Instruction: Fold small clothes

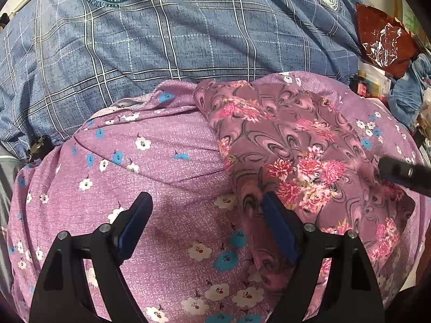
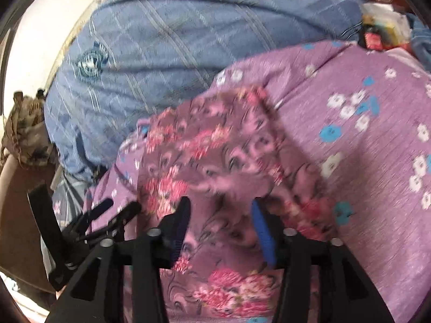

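While the mauve rose-print garment (image 1: 291,145) lies rumpled, unfolded, at centre right on the lilac flowered sheet (image 1: 167,167), folding looks barely begun (edges uneven); left gripper (image 1: 207,215) and right gripper (image 2: 219,215) both gape wide, empty.

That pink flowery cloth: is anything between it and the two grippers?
Nothing visible. The pink flowery cloth lies uncovered on the purple bedsheet. The left gripper and the right gripper are both open just over it.

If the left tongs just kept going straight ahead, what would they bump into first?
Probably the light purple cloth with white and blue flowers: the open left tongs point straight onto it. Depth is hard to judge.
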A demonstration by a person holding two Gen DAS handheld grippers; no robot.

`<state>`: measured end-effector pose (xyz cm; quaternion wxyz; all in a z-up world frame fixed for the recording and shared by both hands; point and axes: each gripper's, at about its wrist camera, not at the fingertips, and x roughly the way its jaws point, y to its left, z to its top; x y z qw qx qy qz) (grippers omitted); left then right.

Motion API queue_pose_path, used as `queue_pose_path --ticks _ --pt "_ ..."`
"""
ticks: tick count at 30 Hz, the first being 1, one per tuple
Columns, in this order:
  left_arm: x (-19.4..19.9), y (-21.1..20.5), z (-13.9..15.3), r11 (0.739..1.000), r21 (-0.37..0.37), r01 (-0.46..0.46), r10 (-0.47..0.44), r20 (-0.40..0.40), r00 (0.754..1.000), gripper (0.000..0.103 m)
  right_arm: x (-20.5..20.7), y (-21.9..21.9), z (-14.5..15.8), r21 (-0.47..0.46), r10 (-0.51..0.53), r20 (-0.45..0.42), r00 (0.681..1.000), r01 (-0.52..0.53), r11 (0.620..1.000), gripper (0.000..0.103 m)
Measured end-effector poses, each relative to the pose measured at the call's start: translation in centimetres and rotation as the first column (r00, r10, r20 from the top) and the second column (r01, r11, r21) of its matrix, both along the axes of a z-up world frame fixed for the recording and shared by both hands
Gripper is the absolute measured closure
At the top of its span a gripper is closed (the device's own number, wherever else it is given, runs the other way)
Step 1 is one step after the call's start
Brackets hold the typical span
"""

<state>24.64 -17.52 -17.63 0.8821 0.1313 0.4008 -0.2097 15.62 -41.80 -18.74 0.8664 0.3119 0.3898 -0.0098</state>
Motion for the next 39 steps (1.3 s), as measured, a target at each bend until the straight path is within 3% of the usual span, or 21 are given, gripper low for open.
queue_pose_path --ticks 4,13,20,39 --pt "0.1 0.0 0.4 1.000 -0.023 0.004 -0.004 0.005 1.000 0.019 -0.1 -1.8 -0.1 0.022 -0.040 0.033 0.999 0.039 0.999 0.041" --pt "0.2 -0.9 0.4 0.994 -0.094 0.051 -0.054 -0.032 0.998 0.019 0.6 -4.9 -1.6 0.108 -0.052 0.022 0.998 0.050 0.993 0.036" --pt "0.2 -1.6 -0.1 0.992 -0.106 0.069 -0.076 -0.057 0.995 0.019 0.8 -6.4 -2.5 0.162 -0.051 0.018 0.999 0.047 0.986 0.035" --pt "0.0 -2.6 -1.2 0.987 -0.115 0.114 -0.127 -0.111 0.986 0.019 1.5 -6.0 -3.4 0.181 -0.002 0.009 1.000 0.001 0.983 0.035"
